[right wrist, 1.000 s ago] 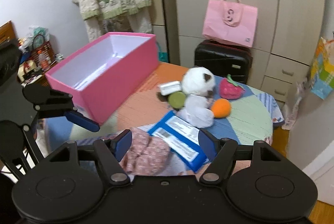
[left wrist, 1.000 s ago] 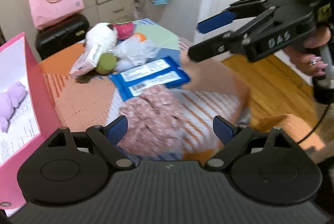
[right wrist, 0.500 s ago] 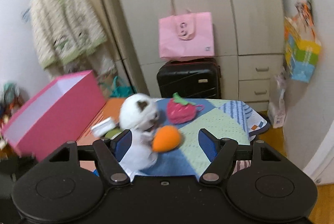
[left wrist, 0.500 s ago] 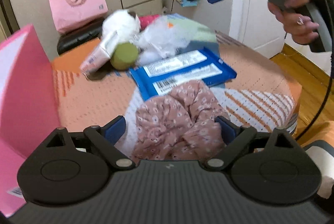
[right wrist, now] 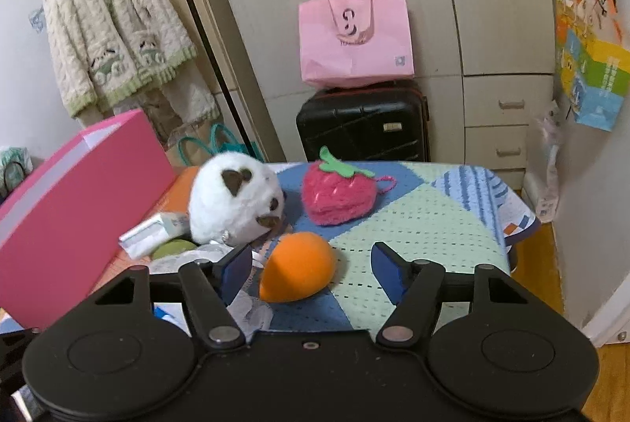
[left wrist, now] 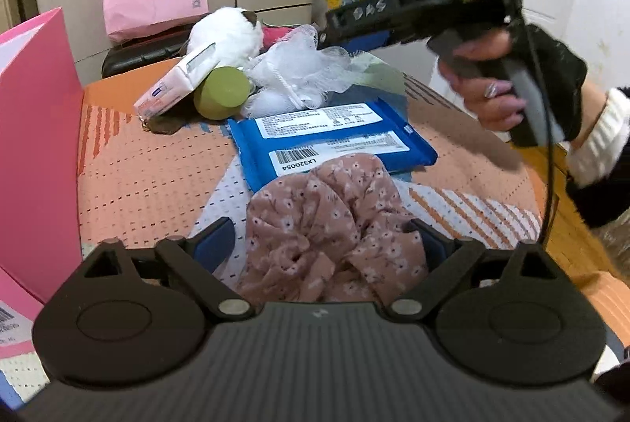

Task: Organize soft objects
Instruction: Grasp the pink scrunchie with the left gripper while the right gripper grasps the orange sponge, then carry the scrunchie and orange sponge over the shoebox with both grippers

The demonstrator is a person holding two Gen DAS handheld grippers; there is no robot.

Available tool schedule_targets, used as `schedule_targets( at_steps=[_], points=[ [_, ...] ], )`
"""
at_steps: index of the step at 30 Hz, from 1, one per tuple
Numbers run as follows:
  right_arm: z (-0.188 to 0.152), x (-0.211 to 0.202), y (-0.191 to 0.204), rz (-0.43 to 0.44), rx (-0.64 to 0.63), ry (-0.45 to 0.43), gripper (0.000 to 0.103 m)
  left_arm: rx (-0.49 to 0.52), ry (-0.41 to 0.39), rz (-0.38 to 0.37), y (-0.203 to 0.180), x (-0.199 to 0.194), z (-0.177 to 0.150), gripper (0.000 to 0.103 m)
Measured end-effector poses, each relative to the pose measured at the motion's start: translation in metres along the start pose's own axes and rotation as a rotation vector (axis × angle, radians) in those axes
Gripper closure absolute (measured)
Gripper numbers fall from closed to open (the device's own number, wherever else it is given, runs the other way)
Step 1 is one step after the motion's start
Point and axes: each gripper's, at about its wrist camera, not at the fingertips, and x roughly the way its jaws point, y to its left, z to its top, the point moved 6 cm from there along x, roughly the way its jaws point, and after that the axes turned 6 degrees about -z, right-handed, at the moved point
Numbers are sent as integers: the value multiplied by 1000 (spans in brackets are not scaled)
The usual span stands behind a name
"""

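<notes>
A pink floral fabric scrunchie lies on the patchwork tablecloth. It sits between the pads of my left gripper, whose jaws are closing; the left pad still stands apart from the fabric. My right gripper straddles an orange egg-shaped sponge, its jaws closing with gaps on both sides. From the left wrist view, that right gripper hangs over a white mesh pouf, held by a hand. A white plush and a red strawberry plush lie just beyond the sponge.
An open pink box stands at the table's left. A blue wipes pack, a green round lid and a small pink-white carton lie mid-table. Behind stand a black suitcase and pink bag.
My left gripper sank closer onto the floral scrunchie. The right gripper swung across to the far side of the table and came down around the orange sponge.
</notes>
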Motion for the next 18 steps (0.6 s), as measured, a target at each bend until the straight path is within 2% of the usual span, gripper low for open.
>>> schedule_targets(
  at_steps=[2, 3, 4, 5, 6, 9, 14, 18],
  points=[
    [-4, 8, 2, 5, -6, 13, 37, 27, -9, 24, -2, -1, -1, 42],
    [-6, 11, 3, 6, -12, 18, 44, 28, -17, 25, -2, -3, 0, 48],
    [-8, 13, 5, 18, -15, 17, 46, 10, -21, 15, -2, -4, 0, 57],
    [-10, 13, 7, 36, -17, 14, 55, -11, -24, 3, 0, -5, 1, 65],
    [-11, 12, 9, 33, -24, 5, 55, -28, -26, -7, 2, -5, 1, 68],
    [-13, 5, 11, 14, -41, -25, 56, -75, -34, -29, 6, -7, 2, 72],
    [-16, -10, -3, -66, -26, -53, 56, -177, -48, -97, 16, -12, 0, 73],
    [-22, -30, -15, -120, -19, -70, 56, -187, -66, -53, 22, -18, -1, 73]
  ],
)
